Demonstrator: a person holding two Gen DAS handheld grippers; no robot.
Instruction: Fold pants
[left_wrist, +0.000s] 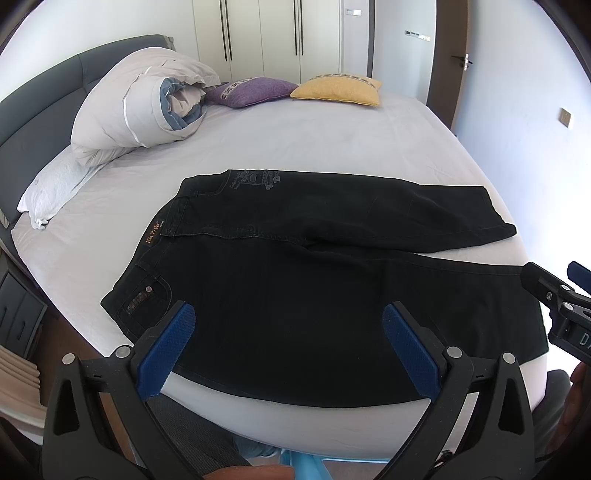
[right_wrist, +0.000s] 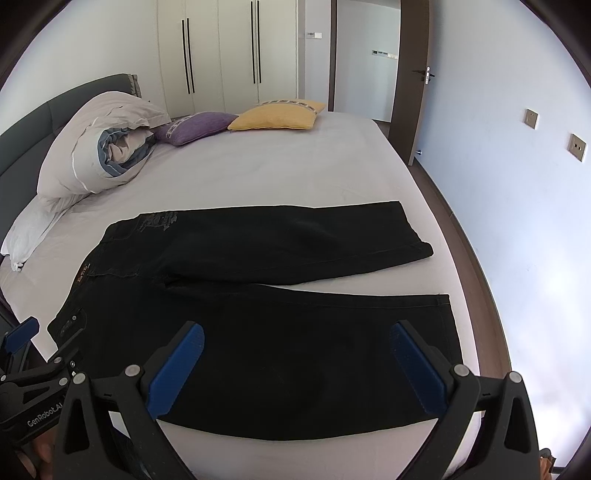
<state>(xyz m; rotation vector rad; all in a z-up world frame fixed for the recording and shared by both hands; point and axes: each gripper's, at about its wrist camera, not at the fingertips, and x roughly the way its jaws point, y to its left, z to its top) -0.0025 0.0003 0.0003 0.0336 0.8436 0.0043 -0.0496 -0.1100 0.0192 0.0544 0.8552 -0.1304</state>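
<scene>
Black jeans (left_wrist: 295, 280) lie flat on the bed (left_wrist: 295, 140), waistband to the left and both legs spread to the right; they also show in the right wrist view (right_wrist: 280, 314). My left gripper (left_wrist: 288, 332) is open and empty, hovering over the near leg close to the waist. My right gripper (right_wrist: 297, 354) is open and empty over the near leg toward the cuff. The right gripper also shows at the right edge of the left wrist view (left_wrist: 561, 295), and the left gripper at the left edge of the right wrist view (right_wrist: 33, 354).
A rolled duvet (left_wrist: 140, 107), a white pillow (left_wrist: 55, 184), a purple cushion (left_wrist: 251, 90) and a yellow cushion (left_wrist: 338, 90) lie at the head of the bed. The grey headboard (left_wrist: 37, 114) is at the left. The bed's near edge is just below the jeans. A wall and door (right_wrist: 417, 85) are at the right.
</scene>
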